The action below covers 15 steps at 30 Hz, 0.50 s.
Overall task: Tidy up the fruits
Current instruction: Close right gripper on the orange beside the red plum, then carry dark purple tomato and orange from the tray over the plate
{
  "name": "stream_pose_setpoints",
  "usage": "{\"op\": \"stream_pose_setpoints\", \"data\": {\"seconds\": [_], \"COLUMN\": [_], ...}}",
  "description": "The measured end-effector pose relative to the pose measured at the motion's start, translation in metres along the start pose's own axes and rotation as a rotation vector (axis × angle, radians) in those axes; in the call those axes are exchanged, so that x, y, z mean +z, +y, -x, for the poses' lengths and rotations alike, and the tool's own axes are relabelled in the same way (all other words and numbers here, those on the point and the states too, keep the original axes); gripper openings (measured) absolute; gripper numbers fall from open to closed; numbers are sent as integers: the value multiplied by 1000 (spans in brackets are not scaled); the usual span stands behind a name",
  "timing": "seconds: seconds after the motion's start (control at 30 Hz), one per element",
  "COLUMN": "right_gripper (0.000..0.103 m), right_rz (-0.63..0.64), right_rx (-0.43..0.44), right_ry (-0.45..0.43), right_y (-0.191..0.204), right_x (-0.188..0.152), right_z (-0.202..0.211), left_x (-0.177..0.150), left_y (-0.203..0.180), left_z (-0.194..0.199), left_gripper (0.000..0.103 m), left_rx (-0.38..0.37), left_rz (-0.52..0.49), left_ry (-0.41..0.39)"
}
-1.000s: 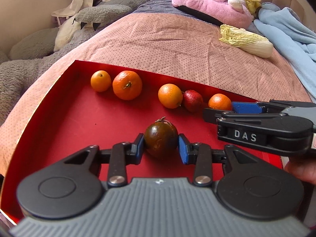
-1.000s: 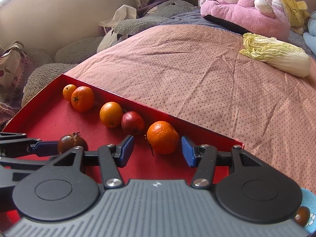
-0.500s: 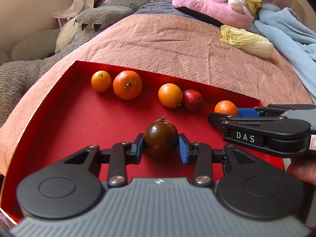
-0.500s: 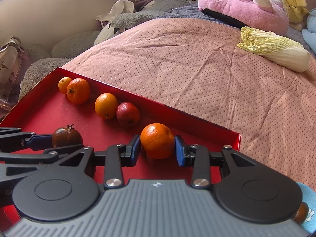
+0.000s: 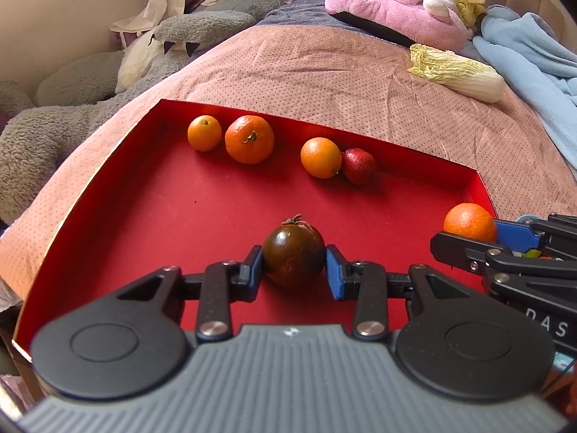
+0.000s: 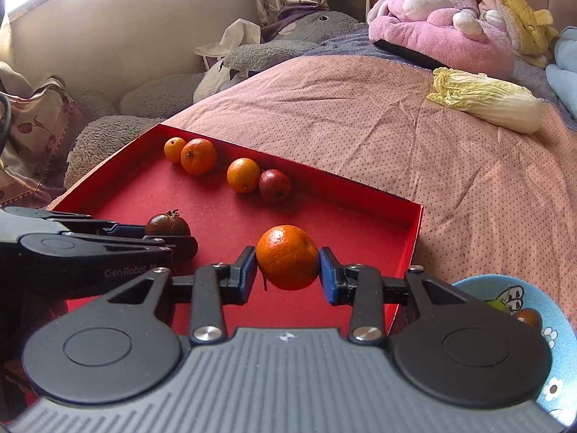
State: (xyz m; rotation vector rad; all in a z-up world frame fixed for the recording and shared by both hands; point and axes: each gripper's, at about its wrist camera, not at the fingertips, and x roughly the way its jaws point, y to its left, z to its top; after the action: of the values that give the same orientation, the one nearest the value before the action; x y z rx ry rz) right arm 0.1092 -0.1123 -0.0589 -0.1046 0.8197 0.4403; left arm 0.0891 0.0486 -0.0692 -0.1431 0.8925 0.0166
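A red tray lies on the pink bedspread. My left gripper is shut on a dark brown tomato low over the tray floor. My right gripper is shut on an orange and holds it lifted above the tray's right part; the orange also shows in the left wrist view. Along the tray's far wall lie a small orange, a large orange, another orange and a red fruit. The tomato also shows in the right wrist view.
A blue bowl holding some fruit stands right of the tray. A napa cabbage lies on the bedspread. Pink plush toys, a grey plush and a blue blanket lie beyond.
My right gripper closed on the orange by the far wall and lifted it back toward the tray's right edge. My left gripper kept hold of the tomato.
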Motion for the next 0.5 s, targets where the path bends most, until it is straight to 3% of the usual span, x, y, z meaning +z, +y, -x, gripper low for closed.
{"op": "stream_pose_setpoints", "data": {"seconds": [0.5], "right_gripper": [43], "right_rz": [1], "right_rx": [18], "right_ry": [-37], "right_y": [8], "right_x": [-27], "right_z": [46], "left_x": [-11], "left_y": [-17], "left_z": [23], "left_gripper": [40], "left_rx": [8], "left_rz": [-46], "left_ry": [-30]}}
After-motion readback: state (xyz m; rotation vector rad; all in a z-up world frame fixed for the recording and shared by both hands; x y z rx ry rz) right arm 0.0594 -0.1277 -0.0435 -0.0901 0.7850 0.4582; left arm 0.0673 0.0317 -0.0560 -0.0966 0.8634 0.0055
